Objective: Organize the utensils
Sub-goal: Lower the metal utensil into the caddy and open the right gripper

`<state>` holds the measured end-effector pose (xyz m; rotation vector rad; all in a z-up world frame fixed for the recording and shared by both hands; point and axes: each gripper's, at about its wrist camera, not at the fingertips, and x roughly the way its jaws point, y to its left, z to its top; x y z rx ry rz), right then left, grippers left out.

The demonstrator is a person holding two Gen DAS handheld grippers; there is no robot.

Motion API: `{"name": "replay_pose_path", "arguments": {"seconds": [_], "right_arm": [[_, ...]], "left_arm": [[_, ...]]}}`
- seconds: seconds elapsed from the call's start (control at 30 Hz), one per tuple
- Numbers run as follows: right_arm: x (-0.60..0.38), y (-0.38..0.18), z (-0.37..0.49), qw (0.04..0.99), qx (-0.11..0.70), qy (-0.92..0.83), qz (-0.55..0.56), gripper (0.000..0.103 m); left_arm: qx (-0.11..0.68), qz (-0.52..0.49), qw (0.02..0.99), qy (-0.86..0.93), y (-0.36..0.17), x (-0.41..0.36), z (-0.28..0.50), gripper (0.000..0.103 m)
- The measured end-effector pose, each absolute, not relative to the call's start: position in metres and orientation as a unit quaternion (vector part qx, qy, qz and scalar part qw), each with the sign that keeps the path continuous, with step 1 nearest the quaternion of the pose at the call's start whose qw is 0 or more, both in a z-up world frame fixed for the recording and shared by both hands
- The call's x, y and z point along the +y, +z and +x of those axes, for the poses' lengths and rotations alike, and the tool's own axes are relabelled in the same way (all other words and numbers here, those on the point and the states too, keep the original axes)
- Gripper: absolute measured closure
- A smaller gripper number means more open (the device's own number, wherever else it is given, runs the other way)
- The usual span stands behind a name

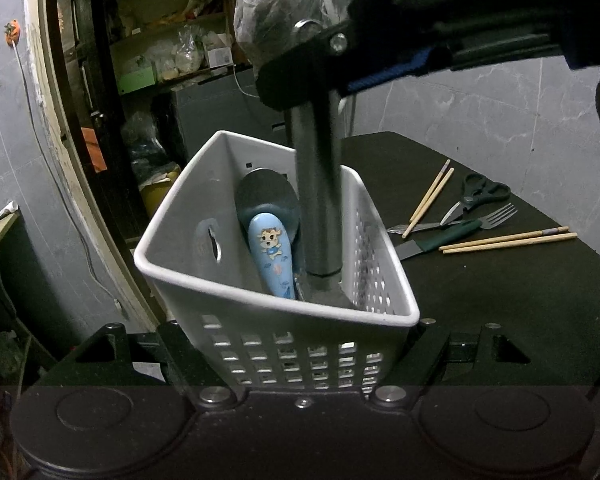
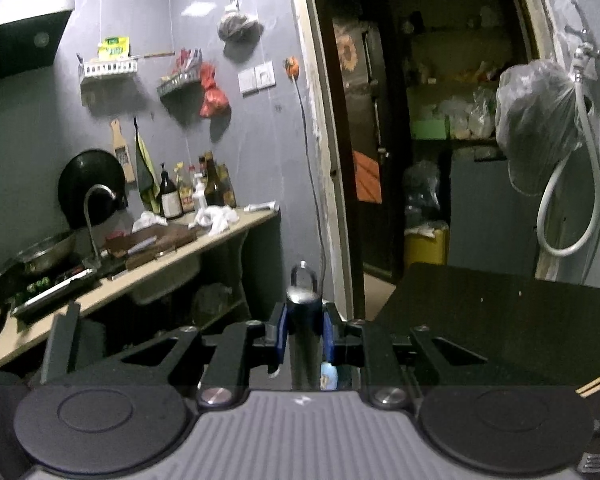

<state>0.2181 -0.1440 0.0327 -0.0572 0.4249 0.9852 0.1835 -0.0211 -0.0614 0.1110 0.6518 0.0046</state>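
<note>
So the left gripper (image 1: 300, 356) hugs the white basket (image 1: 180, 272); the right gripper's (image 2: 305, 336) fingers pinch a metal handle (image 1: 318, 200) going in, probably a ladle. Chopsticks (image 1: 508, 238), fork (image 1: 496, 216), scissors (image 1: 476, 196) and knife (image 1: 436, 240) wait on the table (image 1: 500, 300).

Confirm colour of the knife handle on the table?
Dark green knife handle, beside the chopsticks; clearest in the left wrist view.

No readable text

Only a cartoon figure shows on the blue spoon handle (image 1: 274, 258); bottle labels (image 2: 172, 202) at nine o'clock are too blurred.
</note>
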Motion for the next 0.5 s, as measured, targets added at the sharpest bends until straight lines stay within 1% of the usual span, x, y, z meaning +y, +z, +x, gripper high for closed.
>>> {"name": "replay_pose_path", "arguments": {"seconds": [0.13,0.17,0.2,0.23,0.27,0.3,0.37,0.4,0.43,0.47,0.5], "right_arm": [[-0.144,0.031,0.22,0.86,0.209,0.465,-0.029,0.069],[-0.144,0.031,0.221,0.861,0.211,0.462,-0.029,0.061],[-0.143,0.032,0.221,0.862,0.212,0.46,-0.029,0.054],[-0.144,0.033,0.221,0.865,0.212,0.455,-0.028,0.043],[-0.146,0.034,0.222,0.867,0.21,0.451,-0.026,0.036],[-0.148,0.036,0.223,0.869,0.209,0.448,-0.024,0.034],[-0.15,0.039,0.224,0.876,0.207,0.435,-0.018,0.023],[-0.153,0.041,0.225,0.881,0.205,0.427,-0.014,0.019],[-0.155,0.043,0.226,0.885,0.202,0.419,-0.008,0.013],[-0.157,0.044,0.227,0.889,0.202,0.41,-0.003,0.009],[-0.16,0.046,0.229,0.894,0.201,0.399,0.004,0.008]], "left_arm": [[0.32,0.054,0.946,0.001,-0.062,-0.02,0.184,0.024],[0.32,0.054,0.946,0.001,-0.062,-0.02,0.185,0.024],[0.32,0.053,0.946,0.001,-0.062,-0.02,0.185,0.024],[0.32,0.053,0.946,0.0,-0.062,-0.019,0.185,0.024],[0.321,0.052,0.946,0.0,-0.062,-0.019,0.185,0.024],[0.321,0.051,0.946,0.0,-0.062,-0.019,0.185,0.025],[0.321,0.049,0.946,0.0,-0.062,-0.018,0.184,0.025],[0.321,0.048,0.946,0.0,-0.062,-0.017,0.184,0.025],[0.323,0.049,0.945,0.0,-0.063,-0.017,0.184,0.025],[0.323,0.05,0.945,0.0,-0.063,-0.018,0.185,0.025],[0.323,0.051,0.945,0.0,-0.063,-0.018,0.185,0.025]]}}
